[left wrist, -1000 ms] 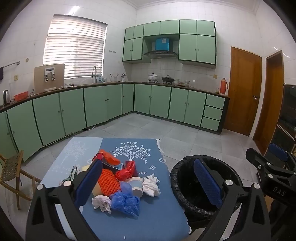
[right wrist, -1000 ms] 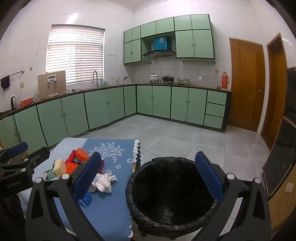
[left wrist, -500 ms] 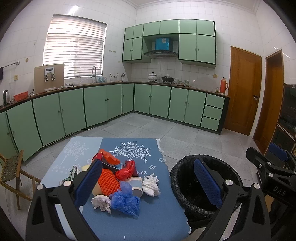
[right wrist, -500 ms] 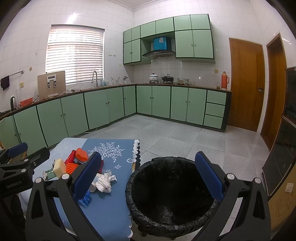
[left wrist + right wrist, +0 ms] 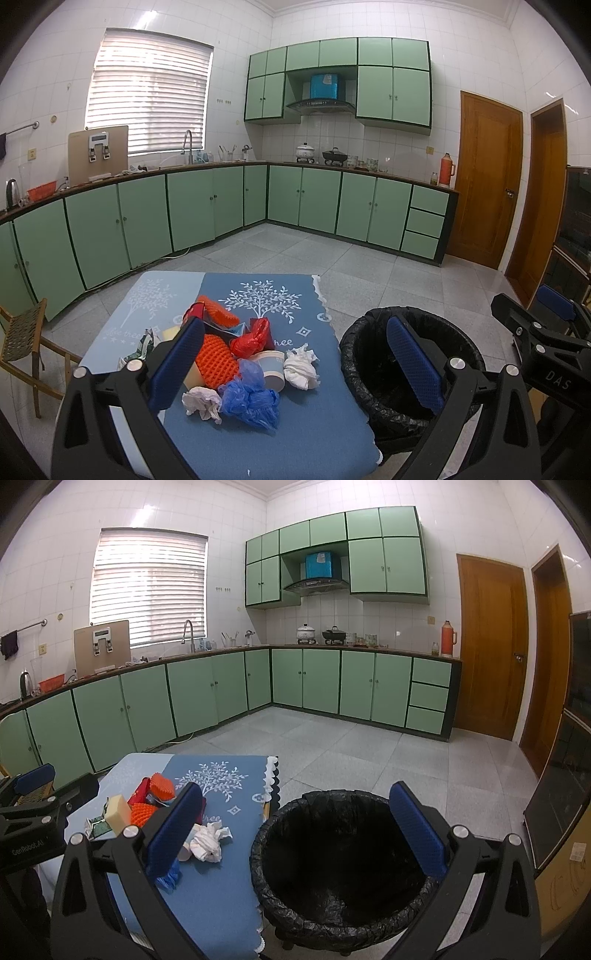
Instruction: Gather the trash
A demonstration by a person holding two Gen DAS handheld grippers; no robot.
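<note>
Nothing has visibly moved since a second ago: both hand-held grippers hover as before above a low table draped in a blue tree-patterned cloth [image 5: 317, 424]. Right of the table stands a round bin lined with a black plastic bag [image 5: 369, 928], which looks empty. On the cloth, left of the bin, the trash lies in one heap: orange foam netting [image 5: 218, 360], a crumpled blue plastic bag [image 5: 251, 400], a red plastic bag [image 5: 251, 338], a white tissue wad [image 5: 301, 367], a tipped paper cup [image 5: 273, 371] and a smaller tissue [image 5: 201, 402]. Jaws spread and empty, the left gripper [image 5: 293, 362] faces the heap just ahead and looks the nearer; the heap runs away from it. Equally released, the right gripper [image 5: 293, 830] hangs over the bin.
</note>
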